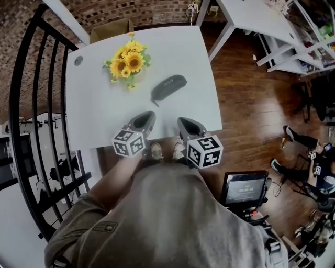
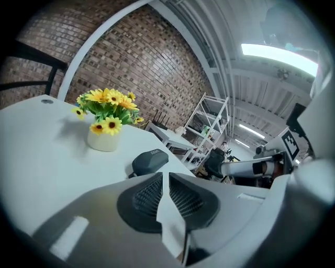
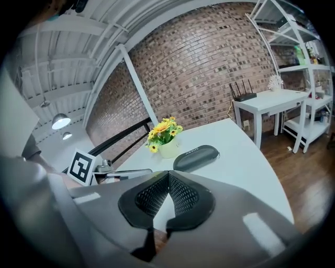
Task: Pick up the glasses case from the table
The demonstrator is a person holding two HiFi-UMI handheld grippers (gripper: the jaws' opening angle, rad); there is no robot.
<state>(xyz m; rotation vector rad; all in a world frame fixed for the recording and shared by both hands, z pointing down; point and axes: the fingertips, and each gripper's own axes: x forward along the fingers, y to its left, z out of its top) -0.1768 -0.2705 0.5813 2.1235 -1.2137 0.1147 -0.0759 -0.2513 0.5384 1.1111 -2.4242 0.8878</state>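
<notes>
A dark grey glasses case lies flat on the white table, just right of a small pot of yellow sunflowers. Both grippers hover over the table's near edge, short of the case and apart from it. My left gripper is shut with nothing between its jaws; in its own view the case lies just beyond the closed tips. My right gripper is shut and empty too; its view shows the case ahead of its tips, beside the flowers.
A black railing runs along the table's left side. Right of the table lies wooden floor, with a second white table and shelving further back. A monitor stands low at the right, and a seated person's feet show nearby.
</notes>
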